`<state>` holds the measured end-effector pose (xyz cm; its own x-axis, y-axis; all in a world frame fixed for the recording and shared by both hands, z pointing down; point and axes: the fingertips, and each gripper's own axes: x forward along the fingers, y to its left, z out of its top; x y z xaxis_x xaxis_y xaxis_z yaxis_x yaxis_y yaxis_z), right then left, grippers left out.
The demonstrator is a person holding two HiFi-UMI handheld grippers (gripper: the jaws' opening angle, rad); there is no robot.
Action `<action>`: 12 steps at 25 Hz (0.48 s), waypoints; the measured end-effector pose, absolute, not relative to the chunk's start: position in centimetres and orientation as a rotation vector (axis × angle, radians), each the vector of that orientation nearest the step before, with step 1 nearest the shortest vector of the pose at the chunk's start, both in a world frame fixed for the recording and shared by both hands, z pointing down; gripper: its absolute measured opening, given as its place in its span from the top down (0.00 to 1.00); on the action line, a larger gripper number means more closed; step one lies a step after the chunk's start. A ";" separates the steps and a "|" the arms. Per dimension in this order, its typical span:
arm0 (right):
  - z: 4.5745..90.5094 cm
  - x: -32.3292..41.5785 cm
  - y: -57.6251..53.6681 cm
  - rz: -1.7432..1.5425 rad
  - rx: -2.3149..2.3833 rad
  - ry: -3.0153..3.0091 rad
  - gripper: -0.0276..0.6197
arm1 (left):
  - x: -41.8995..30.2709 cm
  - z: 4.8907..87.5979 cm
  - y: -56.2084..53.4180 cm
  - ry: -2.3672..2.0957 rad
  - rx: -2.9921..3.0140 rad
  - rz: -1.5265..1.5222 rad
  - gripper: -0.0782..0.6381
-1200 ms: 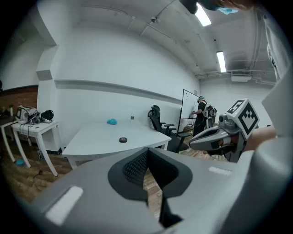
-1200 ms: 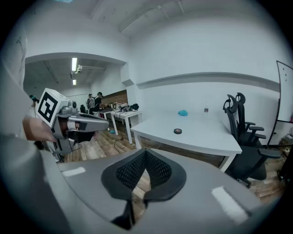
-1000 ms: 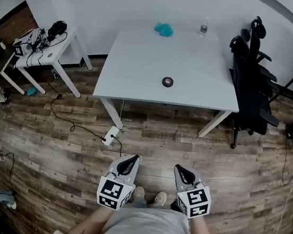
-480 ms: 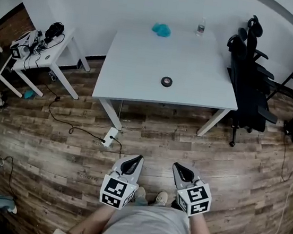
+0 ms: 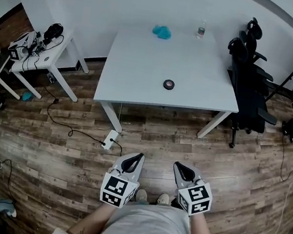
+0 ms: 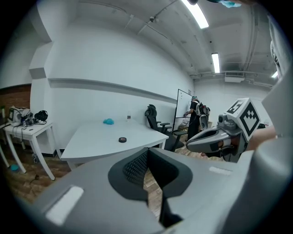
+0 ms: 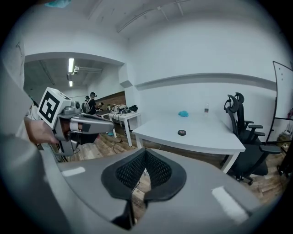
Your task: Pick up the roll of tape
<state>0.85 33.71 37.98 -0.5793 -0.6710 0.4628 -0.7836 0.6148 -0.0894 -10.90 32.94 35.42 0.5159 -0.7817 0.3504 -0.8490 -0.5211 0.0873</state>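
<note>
A white table [image 5: 143, 60] stands on the wood-plank floor [image 5: 52, 139] against the wall, with a black office chair [image 5: 250, 84] to its right. Only the left gripper view catches a person [image 6: 198, 114] by a whiteboard. The roll of tape [image 5: 168, 84], small, dark and flat, lies near the table's front edge. The left gripper [image 5: 139, 155] and right gripper [image 5: 177, 165] hang well short of it, jaws together, empty.

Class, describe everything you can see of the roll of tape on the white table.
The roll of tape is a small dark ring, seemingly black, with a paler centre hole. It lies flat on the white table, nearer its front edge than the back, touching only that surface, with nothing beside it.
</note>
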 end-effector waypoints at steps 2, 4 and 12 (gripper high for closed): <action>38.0 0.3 33.7 0.400 1.167 -2.457 0.95 | -11.4 35.4 33.0 -1.377 2.517 0.390 0.87; 38.0 -0.3 33.7 0.397 1.172 -2.460 0.95 | -12.0 35.5 33.0 -1.381 2.518 0.389 0.87; 37.9 -1.5 33.4 0.382 1.181 -2.459 0.95 | -12.8 35.5 32.6 -1.371 2.525 0.376 0.87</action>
